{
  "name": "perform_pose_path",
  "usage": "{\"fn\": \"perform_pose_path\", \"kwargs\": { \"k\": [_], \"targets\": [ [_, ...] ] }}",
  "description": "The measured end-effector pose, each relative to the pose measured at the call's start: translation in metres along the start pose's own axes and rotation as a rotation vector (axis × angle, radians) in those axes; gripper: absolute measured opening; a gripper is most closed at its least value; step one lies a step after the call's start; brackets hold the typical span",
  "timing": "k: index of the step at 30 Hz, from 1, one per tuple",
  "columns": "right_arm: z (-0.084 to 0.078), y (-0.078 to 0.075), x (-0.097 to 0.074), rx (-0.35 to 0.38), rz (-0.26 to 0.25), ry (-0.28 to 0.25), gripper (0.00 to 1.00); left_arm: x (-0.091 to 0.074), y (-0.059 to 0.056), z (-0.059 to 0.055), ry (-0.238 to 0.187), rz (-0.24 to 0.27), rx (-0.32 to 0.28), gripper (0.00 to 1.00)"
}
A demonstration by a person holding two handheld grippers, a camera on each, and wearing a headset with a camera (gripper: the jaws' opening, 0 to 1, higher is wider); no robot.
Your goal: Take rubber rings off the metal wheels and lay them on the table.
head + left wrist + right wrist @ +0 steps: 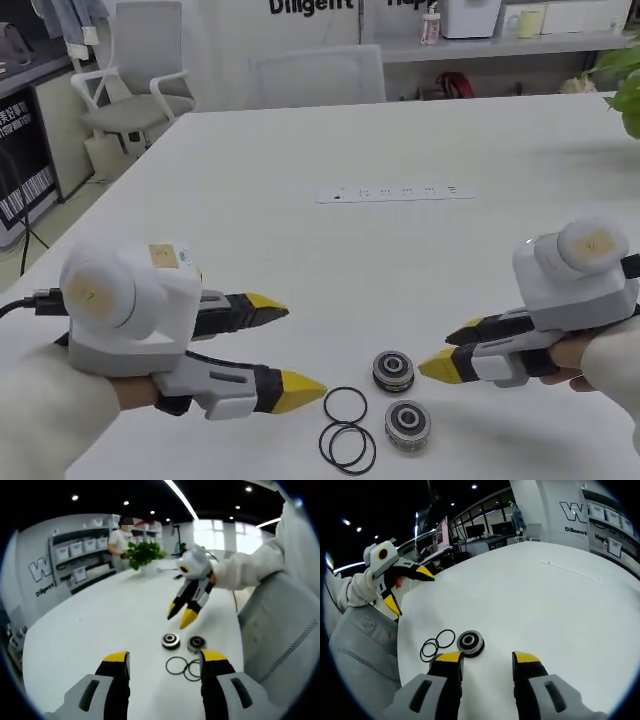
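Two claws are in my hands, both with jaws spread wide and holding nothing: my left gripper (303, 350) hovers over the near part of the table (300, 180), my right gripper (436, 353) opposite it, tips pointing inward. Between the two sets of tips, three loose rubber rings (346, 424) lie flat on the white table, two of them overlapping and the third just beside them. Two metal wheels (393, 370) lie flat just beside the rings, toward my right gripper, one nearer me than the other.
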State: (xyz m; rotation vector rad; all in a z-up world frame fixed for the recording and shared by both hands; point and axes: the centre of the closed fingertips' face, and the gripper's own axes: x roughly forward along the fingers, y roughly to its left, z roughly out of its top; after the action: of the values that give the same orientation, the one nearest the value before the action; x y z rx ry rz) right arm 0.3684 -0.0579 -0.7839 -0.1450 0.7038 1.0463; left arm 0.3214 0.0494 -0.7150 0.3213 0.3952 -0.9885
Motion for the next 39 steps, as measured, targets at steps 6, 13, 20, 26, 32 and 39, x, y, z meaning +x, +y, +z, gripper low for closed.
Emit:
{"fn": "perform_pose_path", "kwargs": {
  "k": [6, 13, 20, 26, 32, 39],
  "targets": [
    [0.001, 0.0, 0.002, -0.012, 0.008, 0.001, 0.36, 0.001, 0.006, 0.018, -0.032, 0.011, -0.001, 0.59],
    [0.002, 0.001, 0.004, -0.03, 0.015, 0.001, 0.37, 0.007, 0.013, 0.033, -0.055, 0.012, -0.009, 0.67],
    [0.0, 0.004, 0.007, -0.047, 0.025, 0.011, 0.37, 0.021, 0.015, 0.041, -0.058, -0.005, 0.006, 0.73],
    [-0.002, 0.005, 0.009, -0.057, 0.038, 0.015, 0.37, 0.032, 0.012, 0.047, -0.07, -0.028, 0.013, 0.85],
    [-0.003, 0.005, 0.011, -0.065, 0.043, 0.017, 0.37, 0.047, 0.008, 0.051, -0.069, -0.06, 0.025, 0.85],
    [-0.004, 0.007, 0.013, -0.076, 0.054, 0.017, 0.37, 0.064, 0.003, 0.048, -0.061, -0.093, 0.04, 0.84]
  ]
}}
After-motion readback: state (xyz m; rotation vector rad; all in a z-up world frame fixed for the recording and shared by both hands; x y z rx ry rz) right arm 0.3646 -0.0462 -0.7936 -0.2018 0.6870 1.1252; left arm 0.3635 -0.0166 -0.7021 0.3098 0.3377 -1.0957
